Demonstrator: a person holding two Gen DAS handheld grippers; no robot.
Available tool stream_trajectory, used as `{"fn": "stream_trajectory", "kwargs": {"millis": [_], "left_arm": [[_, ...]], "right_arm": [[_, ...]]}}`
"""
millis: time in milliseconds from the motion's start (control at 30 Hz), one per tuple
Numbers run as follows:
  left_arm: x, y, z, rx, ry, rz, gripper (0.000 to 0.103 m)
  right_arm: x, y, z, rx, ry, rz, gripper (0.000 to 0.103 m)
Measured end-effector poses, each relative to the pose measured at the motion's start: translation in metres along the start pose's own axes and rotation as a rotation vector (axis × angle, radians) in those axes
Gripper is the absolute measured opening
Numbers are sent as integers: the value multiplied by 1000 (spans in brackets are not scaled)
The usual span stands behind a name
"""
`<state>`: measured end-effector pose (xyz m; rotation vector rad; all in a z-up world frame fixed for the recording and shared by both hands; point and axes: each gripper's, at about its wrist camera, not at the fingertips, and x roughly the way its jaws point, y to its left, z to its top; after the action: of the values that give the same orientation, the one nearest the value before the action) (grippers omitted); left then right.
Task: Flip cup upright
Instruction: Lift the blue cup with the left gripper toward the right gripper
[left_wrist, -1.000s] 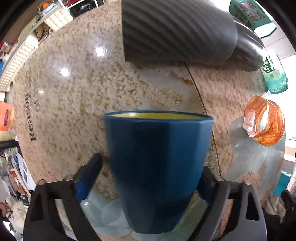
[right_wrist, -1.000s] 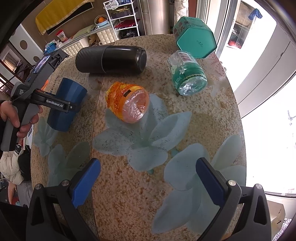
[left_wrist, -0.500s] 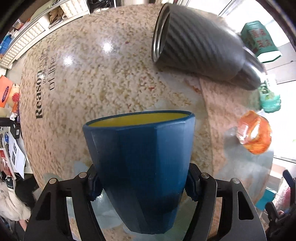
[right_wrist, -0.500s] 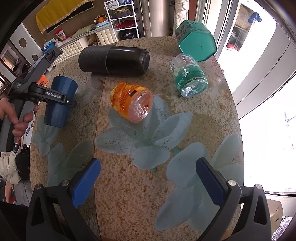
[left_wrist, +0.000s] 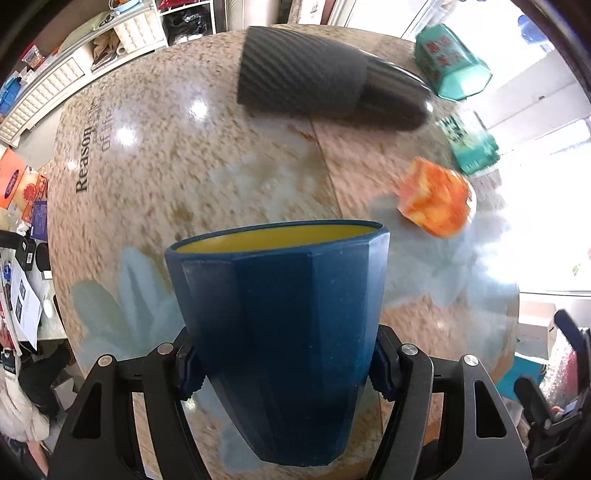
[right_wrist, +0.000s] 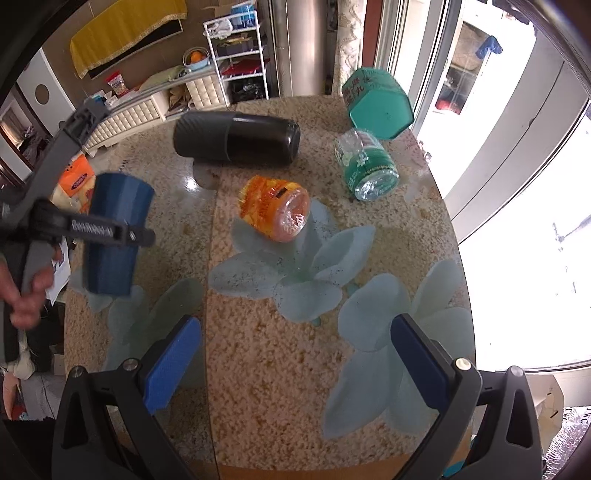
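Observation:
The blue cup with a yellow inside fills the lower middle of the left wrist view. My left gripper is shut on its lower body, and its mouth faces up and away. In the right wrist view the blue cup hangs above the table's left side, nearly upright, clamped in the left gripper. My right gripper is open and empty over the near part of the table.
On the round stone-pattern table lie a black flask, an orange jar, a green bottle and a teal box. The table's edge runs close on the left. A window is at the right.
My left gripper closed on the blue cup, lifted it off the table and carried it toward the near side. The right gripper stayed open and barely moved.

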<state>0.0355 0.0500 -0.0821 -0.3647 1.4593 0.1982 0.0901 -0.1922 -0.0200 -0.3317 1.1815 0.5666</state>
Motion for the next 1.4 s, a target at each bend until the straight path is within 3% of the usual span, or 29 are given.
{"fn": "stream_trajectory", "kwargs": {"millis": [100, 467, 967, 1400], "left_arm": [[2, -17, -23, -1, 2, -1, 73], [33, -61, -46, -125, 62, -31, 73], [82, -99, -58, -228, 113, -8, 73], [115, -130, -60, -238, 121, 18, 73]], "right_arm": [[-6, -2, -4, -2, -9, 3, 103], [-6, -28, -14, -31, 2, 45, 103], [5, -57, -20, -94, 43, 108, 103], [9, -66, -20, -122, 59, 135, 103]]}}
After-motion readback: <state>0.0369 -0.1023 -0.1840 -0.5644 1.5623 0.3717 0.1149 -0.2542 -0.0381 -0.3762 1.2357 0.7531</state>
